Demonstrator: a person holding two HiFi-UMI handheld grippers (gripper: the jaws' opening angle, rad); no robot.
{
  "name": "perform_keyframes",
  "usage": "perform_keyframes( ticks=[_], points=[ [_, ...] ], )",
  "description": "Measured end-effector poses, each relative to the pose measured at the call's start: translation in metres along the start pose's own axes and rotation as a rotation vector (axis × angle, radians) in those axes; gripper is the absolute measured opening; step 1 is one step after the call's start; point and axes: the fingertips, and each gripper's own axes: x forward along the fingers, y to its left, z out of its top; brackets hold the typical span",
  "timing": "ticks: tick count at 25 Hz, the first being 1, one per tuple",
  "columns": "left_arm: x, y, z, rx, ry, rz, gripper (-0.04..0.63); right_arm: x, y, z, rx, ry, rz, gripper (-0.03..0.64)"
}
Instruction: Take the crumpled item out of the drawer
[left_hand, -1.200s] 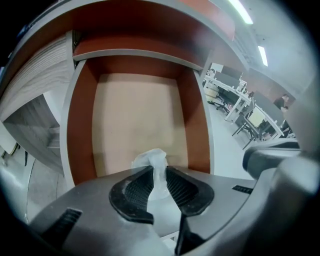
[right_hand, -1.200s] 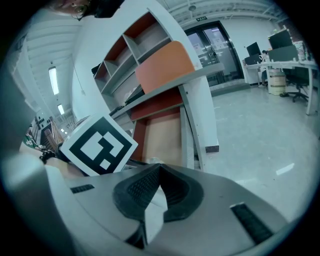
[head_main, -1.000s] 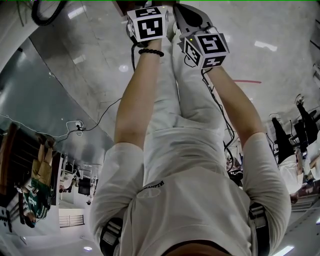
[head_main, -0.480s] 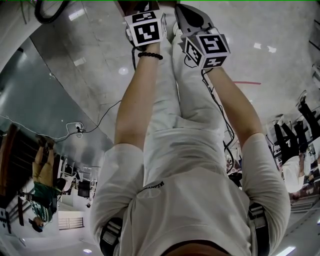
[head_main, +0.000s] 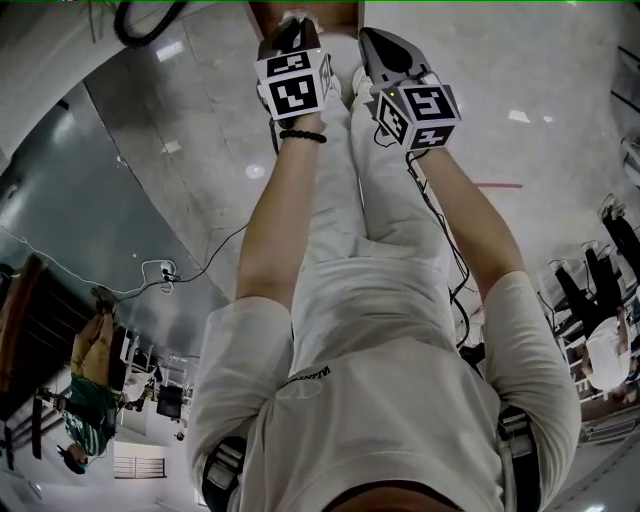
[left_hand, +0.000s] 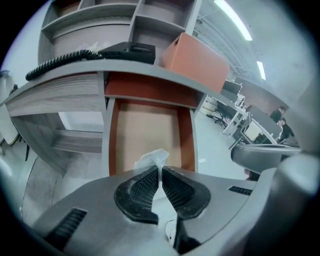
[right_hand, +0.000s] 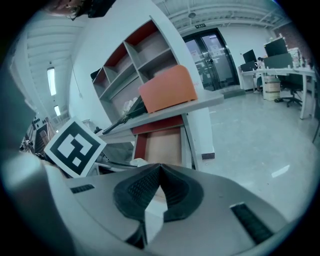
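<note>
A drawer (left_hand: 150, 135) is pulled out beneath the table (left_hand: 150, 69) top. On the table a telephone (left_hand: 127, 50) is set left of a box (left_hand: 197, 60), with shelves (left_hand: 95, 11) behind. Crumpled paper (left_hand: 152, 160) is seen at the drawer's near end.

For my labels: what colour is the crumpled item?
The crumpled item is white; the left gripper view shows it best.

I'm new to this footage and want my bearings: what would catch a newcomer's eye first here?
The crumpled white item stands out, caught between the left tongs, whose jaws are closing on it, with the open drawer behind it. An orange box sits on the grey desktop above that drawer. The right tongs are shut with nothing between them.
</note>
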Motion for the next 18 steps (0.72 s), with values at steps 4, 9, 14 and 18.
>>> perform_keyframes(
  ticks=[4, 9, 14, 18],
  points=[
    [-0.032, -0.003, 0.017, 0.003, -0.037, -0.015, 0.021, -0.014, 0.016, 0.027, -0.016, -0.030, 0.002, 0.002],
    [-0.079, -0.022, 0.050, -0.004, -0.112, -0.062, 0.021, -0.040, 0.029, 0.067, -0.013, -0.070, 0.010, 0.002],
    [-0.134, -0.035, 0.081, 0.023, -0.186, -0.098, 0.021, -0.076, 0.038, 0.104, -0.023, -0.109, -0.017, 0.002],
    [-0.179, -0.038, 0.107, 0.054, -0.253, -0.111, 0.021, -0.104, 0.042, 0.135, -0.014, -0.151, -0.038, 0.002]
  ],
)
